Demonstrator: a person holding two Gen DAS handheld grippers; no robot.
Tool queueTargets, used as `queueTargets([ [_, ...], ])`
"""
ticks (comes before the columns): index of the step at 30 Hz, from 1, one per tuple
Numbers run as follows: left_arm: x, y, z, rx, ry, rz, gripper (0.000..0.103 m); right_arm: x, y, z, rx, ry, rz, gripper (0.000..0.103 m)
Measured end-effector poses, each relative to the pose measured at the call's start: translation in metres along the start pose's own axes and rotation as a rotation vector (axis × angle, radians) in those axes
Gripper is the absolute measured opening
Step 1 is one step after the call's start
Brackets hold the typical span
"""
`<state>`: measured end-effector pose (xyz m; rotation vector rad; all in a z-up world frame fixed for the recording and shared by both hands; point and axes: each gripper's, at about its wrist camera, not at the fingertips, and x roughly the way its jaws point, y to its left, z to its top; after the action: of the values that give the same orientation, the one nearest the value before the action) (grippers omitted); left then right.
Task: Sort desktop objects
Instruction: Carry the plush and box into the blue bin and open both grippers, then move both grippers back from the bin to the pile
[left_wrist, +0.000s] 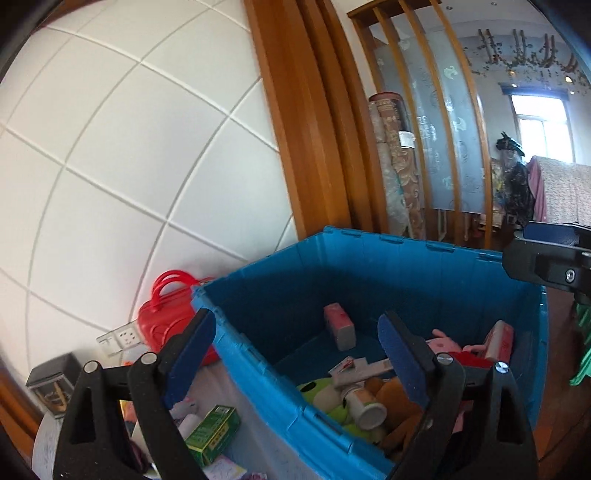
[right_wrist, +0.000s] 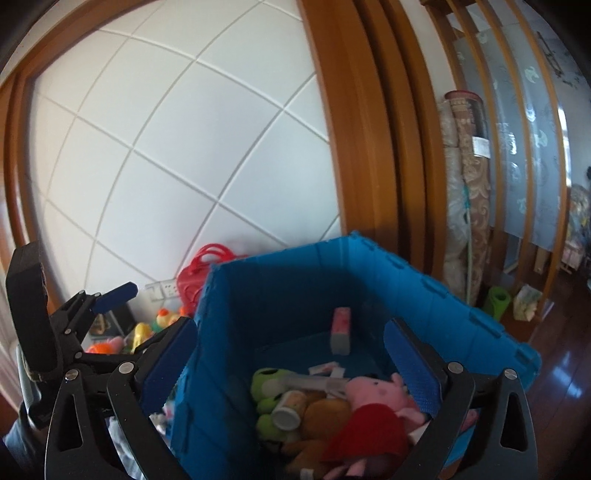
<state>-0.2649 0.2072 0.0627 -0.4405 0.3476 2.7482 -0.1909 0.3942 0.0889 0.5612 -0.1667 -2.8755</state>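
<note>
**Two empty grippers over the blue crate**

The left gripper was spread wide with nothing in it. One finger hung over the table and the other over the blue crate, so it straddled the crate's near wall. The right gripper was also spread wide and empty, astride the same wall. There was open room above the crate, but the white tiled wall stood close behind it and a wooden door frame rose at its far corner.

Only the left view showed a green box on the table, just beside the crate. Only the right view showed bright toys near the wall and the left gripper off to the side. Both views showed a red bag by the wall.

Inside the crate lay a pink pig toy in a red dress, a green frog toy, a brown plush and a small bottle, all piled together. A pink eraser-like block leaned on the far wall.
</note>
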Motion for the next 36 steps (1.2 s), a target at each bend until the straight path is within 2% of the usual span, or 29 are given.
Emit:
queueTargets([
  [4, -0.018, 0.01, -0.019, -0.029, 0.007, 0.075, 0.09, -0.003, 0.01, -0.01, -0.004, 0.002, 0.057, 0.103],
  [11, -0.05, 0.039, -0.058, -0.073, 0.013, 0.291, 0.091, -0.005, 0.038, -0.024, -0.001, -0.006, 0.146, 0.103],
  [14, -0.059, 0.055, -0.074, -0.093, 0.037, 0.348, 0.091, -0.006, 0.061, -0.029, -0.034, 0.008, 0.187, 0.103],
  [26, -0.099, 0.146, -0.132, -0.154, 0.117, 0.504, 0.091, 0.009, 0.159, -0.05, -0.078, 0.064, 0.297, 0.103],
  [36, -0.122, 0.224, -0.175, -0.162, 0.167, 0.554, 0.091, 0.043, 0.242, -0.079, -0.095, 0.172, 0.305, 0.103],
])
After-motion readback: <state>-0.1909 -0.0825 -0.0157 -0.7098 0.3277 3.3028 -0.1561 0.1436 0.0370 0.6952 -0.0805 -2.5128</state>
